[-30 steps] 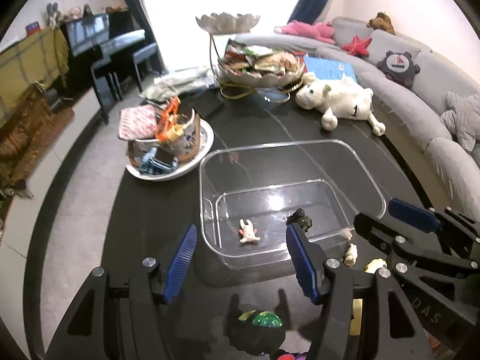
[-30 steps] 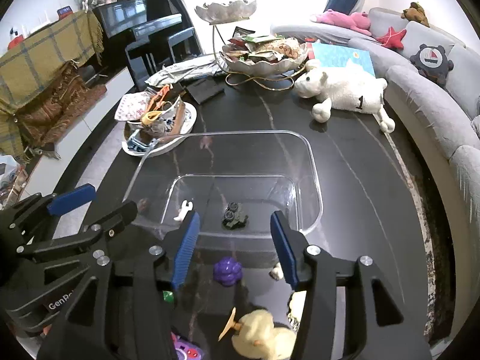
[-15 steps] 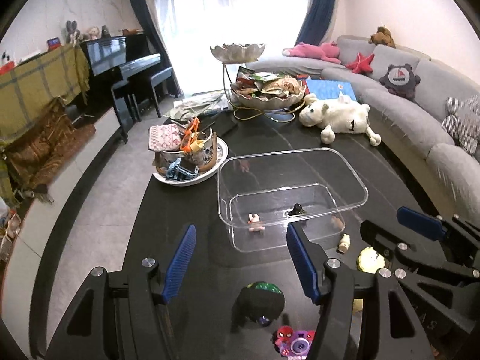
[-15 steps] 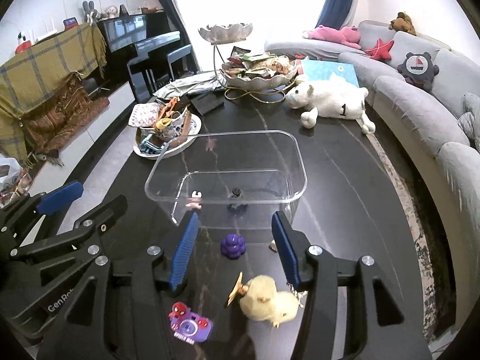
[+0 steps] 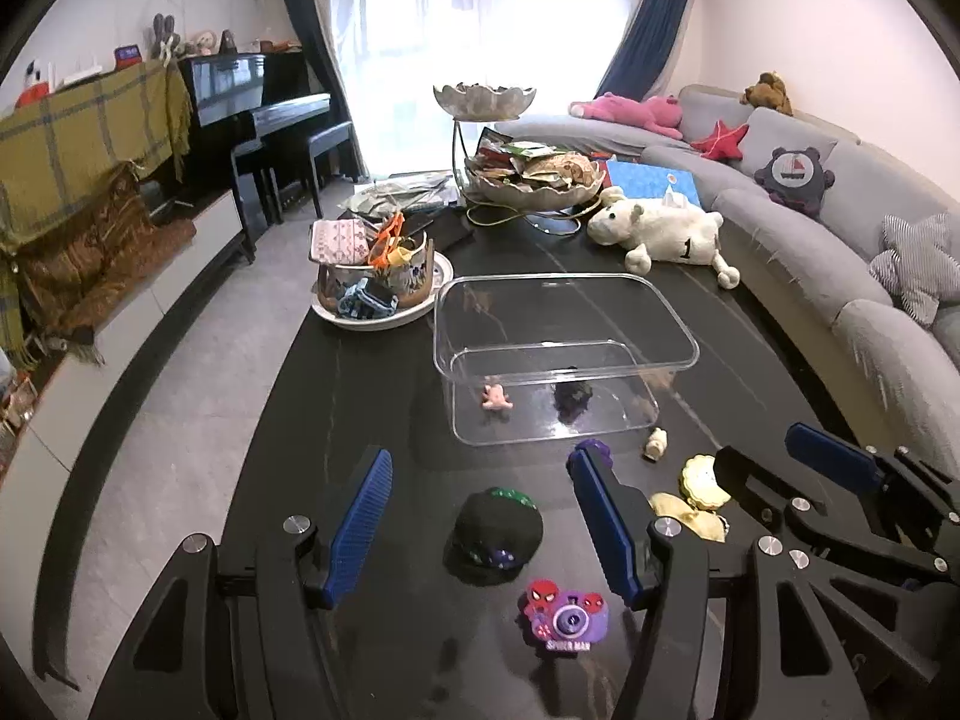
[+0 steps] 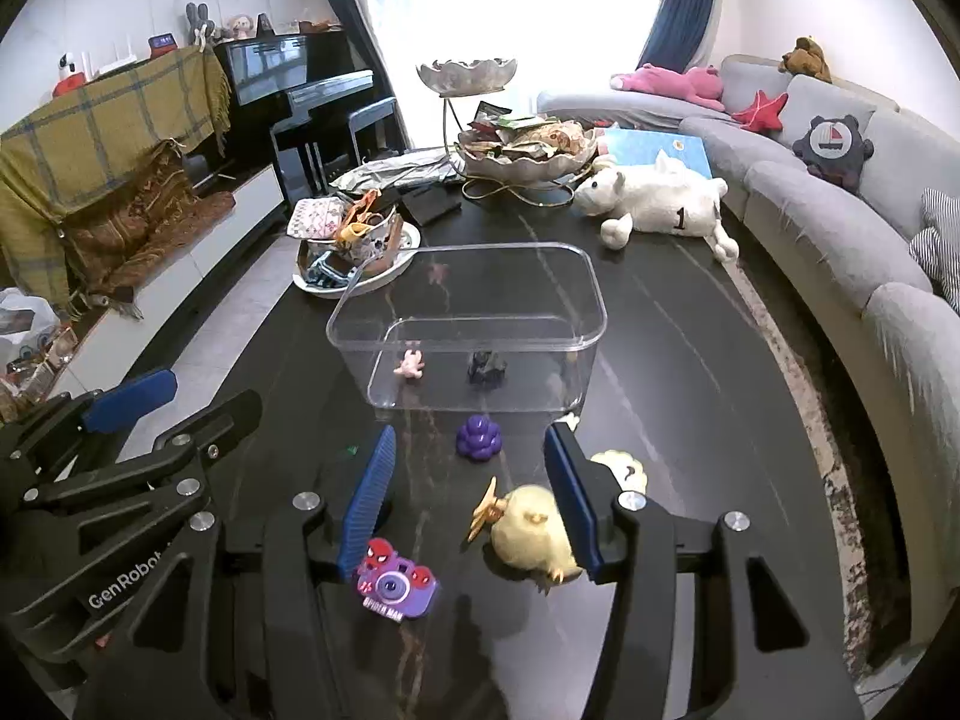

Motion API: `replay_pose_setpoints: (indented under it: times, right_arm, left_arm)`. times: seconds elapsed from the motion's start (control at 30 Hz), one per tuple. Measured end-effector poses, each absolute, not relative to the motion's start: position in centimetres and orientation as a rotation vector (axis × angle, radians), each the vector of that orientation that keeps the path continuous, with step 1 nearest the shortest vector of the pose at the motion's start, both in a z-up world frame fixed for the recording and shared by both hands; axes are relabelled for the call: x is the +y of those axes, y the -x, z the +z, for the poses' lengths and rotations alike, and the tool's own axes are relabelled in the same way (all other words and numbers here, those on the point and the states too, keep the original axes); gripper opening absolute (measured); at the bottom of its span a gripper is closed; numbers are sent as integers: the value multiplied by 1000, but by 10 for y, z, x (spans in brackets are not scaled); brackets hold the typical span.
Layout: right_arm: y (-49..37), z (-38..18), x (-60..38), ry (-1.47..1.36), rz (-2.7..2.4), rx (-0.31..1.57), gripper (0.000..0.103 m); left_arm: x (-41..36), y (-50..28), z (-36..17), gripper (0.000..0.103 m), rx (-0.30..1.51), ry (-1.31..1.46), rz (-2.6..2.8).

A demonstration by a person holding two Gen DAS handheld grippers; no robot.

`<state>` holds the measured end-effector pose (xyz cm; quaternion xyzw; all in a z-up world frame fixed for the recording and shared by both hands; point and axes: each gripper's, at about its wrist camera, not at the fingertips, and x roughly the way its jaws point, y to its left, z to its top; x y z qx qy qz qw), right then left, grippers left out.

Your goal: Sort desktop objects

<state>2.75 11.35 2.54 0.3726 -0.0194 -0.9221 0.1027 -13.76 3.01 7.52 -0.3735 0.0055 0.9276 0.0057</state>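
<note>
Toy cap (image 5: 498,525) lies between the open left tool's (image 5: 480,519) fingers.

Black-framed left gripper (image 5: 480,516) and right gripper (image 6: 471,498) carry ribbed blue pads, silver screws.

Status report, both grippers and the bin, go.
Left gripper and right gripper: jaws open, empty. Clear bin holds two small toys. Purple grape toy, yellow duck on table, unobstructed.

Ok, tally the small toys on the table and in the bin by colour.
Purple: 2, grape toy, Spider-Man camera
Yellow: 2, duck, round piece
Black: 2, cap, binned toy
Pink: 1, binned figure
Cream: 1, small figure
Total: 8
</note>
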Motion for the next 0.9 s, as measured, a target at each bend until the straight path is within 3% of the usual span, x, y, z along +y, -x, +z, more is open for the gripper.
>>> replay_pose_setpoints:
  times: [0.23,0.53,0.9]
  right_arm:
    - [-47,14,116,-1113,-2715,-76,55]
    - [-58,-21,130,-1212,-2655,-207,66]
    - [-69,-50,123,-1278,-2619,-94,66]
  left_arm:
    - [28,119,65,59,9,1198,2877]
    - [23,107,29,59,-167,1325,2777]
    - [30,99,1,59,-4,1375,2763]
